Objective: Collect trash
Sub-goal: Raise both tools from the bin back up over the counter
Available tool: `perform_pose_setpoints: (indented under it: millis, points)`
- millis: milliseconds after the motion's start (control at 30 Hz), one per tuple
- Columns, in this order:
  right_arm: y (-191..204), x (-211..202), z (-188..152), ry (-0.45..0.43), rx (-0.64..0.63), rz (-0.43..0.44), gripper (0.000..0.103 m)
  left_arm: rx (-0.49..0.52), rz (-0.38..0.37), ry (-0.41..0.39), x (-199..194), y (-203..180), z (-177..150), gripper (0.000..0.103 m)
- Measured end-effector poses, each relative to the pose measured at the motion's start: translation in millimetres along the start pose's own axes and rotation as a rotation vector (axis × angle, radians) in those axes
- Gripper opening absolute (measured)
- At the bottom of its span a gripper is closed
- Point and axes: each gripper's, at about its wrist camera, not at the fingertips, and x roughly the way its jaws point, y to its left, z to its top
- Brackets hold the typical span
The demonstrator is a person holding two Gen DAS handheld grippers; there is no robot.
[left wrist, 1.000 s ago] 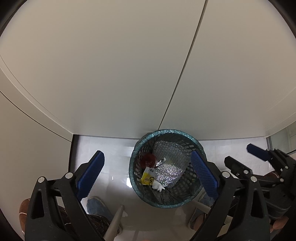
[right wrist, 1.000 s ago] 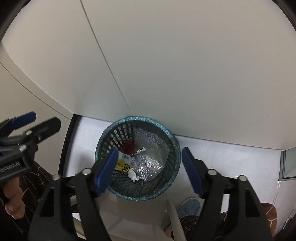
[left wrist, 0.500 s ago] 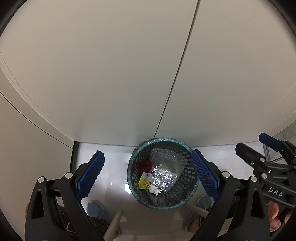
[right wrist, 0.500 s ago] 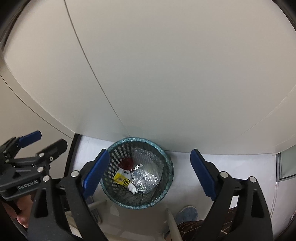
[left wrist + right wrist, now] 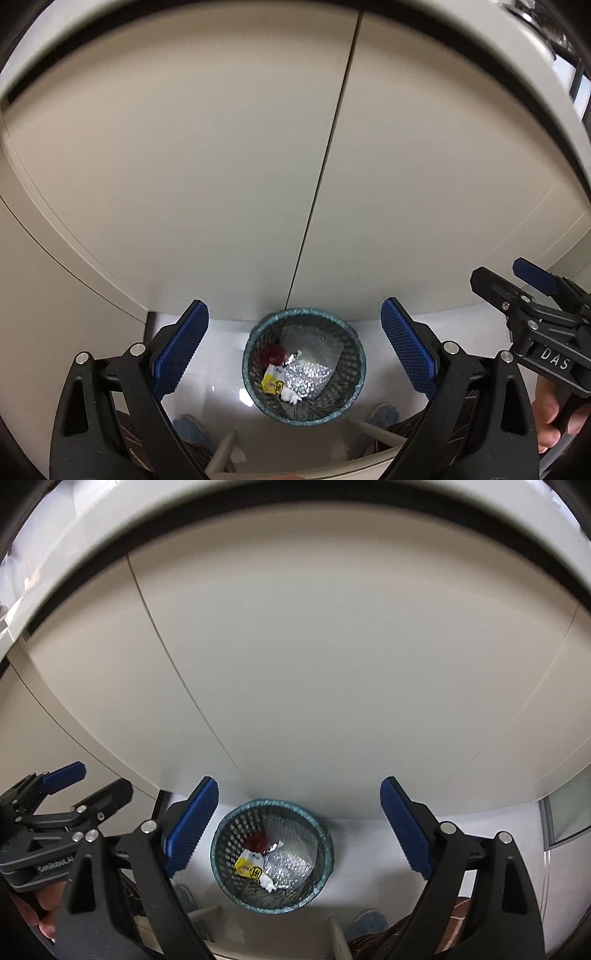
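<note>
Basket [image 5: 304,366] of teal mesh sits on the white floor [image 5: 218,384] right against the cream cabinet doors [image 5: 221,166], below both your grippers. Inside it: yellow wrapper [image 5: 272,382], red piece [image 5: 274,354], crumpled white bit [image 5: 290,397], bubble wrap [image 5: 314,363]. Your left gripper [image 5: 294,352] has its jaws spread wide with nothing between the pads. Your right gripper [image 5: 298,829] has just been opening its jaws; they're also spread and empty. Your shoes [image 5: 382,413] show at the bottom edge.

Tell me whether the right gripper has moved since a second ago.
Yes. The right gripper has pulled up and away: the wastebasket looks smaller between its fingers, and its jaws have just been opening, nothing between them.
</note>
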Motion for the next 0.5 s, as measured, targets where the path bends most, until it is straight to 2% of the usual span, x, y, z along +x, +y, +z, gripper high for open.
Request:
perform_pose_setpoints:
  millis: [333, 500]
  points:
    - [-9, -73, 34, -0.117, -0.013, 0.011, 0.085, 0.035, -0.037, -0.091, -70, -19, 33, 0.093]
    - [-11, -106, 64, -0.187, -0.036, 0.010, 0.085, 0.048, -0.041, -0.128, -102, -31, 58, 0.093]
